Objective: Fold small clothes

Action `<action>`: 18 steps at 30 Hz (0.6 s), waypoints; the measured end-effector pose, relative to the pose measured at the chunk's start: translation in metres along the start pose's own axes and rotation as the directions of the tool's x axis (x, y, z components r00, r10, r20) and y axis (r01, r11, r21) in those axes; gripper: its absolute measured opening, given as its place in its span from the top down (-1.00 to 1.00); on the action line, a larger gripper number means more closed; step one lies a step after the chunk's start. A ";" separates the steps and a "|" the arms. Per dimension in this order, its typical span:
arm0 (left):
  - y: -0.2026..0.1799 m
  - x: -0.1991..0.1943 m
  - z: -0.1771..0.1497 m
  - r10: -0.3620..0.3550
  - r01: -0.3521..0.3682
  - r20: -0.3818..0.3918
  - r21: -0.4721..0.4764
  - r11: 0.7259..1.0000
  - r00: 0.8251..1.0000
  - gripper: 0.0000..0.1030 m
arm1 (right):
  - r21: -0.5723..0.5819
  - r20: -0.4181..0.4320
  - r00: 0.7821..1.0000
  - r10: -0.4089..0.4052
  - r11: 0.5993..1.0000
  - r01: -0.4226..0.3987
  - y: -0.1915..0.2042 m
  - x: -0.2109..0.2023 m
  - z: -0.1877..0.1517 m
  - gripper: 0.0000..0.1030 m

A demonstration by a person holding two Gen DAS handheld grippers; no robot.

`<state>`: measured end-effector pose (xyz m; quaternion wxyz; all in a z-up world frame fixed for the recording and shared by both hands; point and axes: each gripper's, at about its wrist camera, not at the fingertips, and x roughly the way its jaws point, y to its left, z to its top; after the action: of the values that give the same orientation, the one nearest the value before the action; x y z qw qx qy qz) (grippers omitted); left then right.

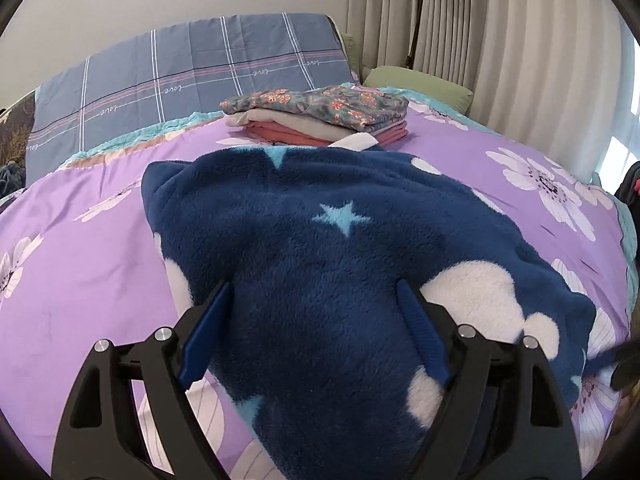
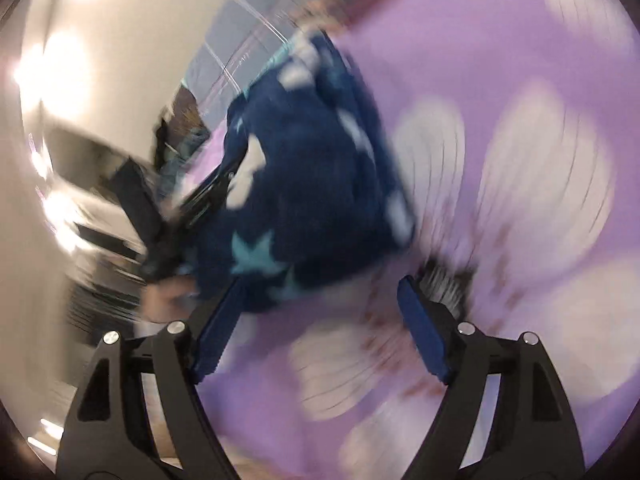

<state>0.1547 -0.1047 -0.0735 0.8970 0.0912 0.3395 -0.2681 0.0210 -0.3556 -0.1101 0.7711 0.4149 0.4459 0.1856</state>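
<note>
A dark blue fleece garment (image 1: pixel 320 248) with pale stars and white patches lies spread on the purple flowered bedspread (image 1: pixel 80 260). My left gripper (image 1: pixel 314 292) hangs over its near part, jaws wide open, with the fleece beneath and between the blue fingers (image 1: pixel 208 336) and not pinched. The right wrist view is badly blurred. There my right gripper (image 2: pixel 322 288) stands open above the bedspread (image 2: pixel 520 80), at the near edge of the fleece (image 2: pixel 304 168). Its left finger (image 2: pixel 218 332) overlaps that edge. Nothing is clamped between its pads.
A stack of folded clothes (image 1: pixel 316 116), a flowered piece on top, sits just beyond the fleece. Behind it lean a blue plaid pillow (image 1: pixel 180 80) and a green pillow (image 1: pixel 416 80). Curtains (image 1: pixel 500 40) and a floor lamp (image 1: pixel 420 12) stand at the right.
</note>
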 end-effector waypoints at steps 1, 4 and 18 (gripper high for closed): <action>0.001 0.002 0.000 0.000 0.000 0.002 -0.001 1.000 1.000 -0.60 | 0.064 -0.011 0.999 0.033 0.997 -0.033 -0.008 0.005 -0.001 -0.59; 0.003 0.000 -0.003 -0.001 0.001 0.009 -0.001 1.000 1.000 -0.60 | 0.174 0.035 0.999 0.033 0.984 -0.038 -0.018 0.013 0.005 -0.70; 0.004 0.000 -0.003 0.001 -0.001 0.010 -0.006 1.000 1.000 -0.60 | 0.371 0.219 0.949 -0.229 0.919 0.136 0.015 0.056 0.030 -0.96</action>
<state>0.1550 -0.1003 -0.0757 0.8991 0.0875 0.3358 -0.2669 0.0775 -0.3249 -0.1203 0.7500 0.5224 0.4048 -0.0257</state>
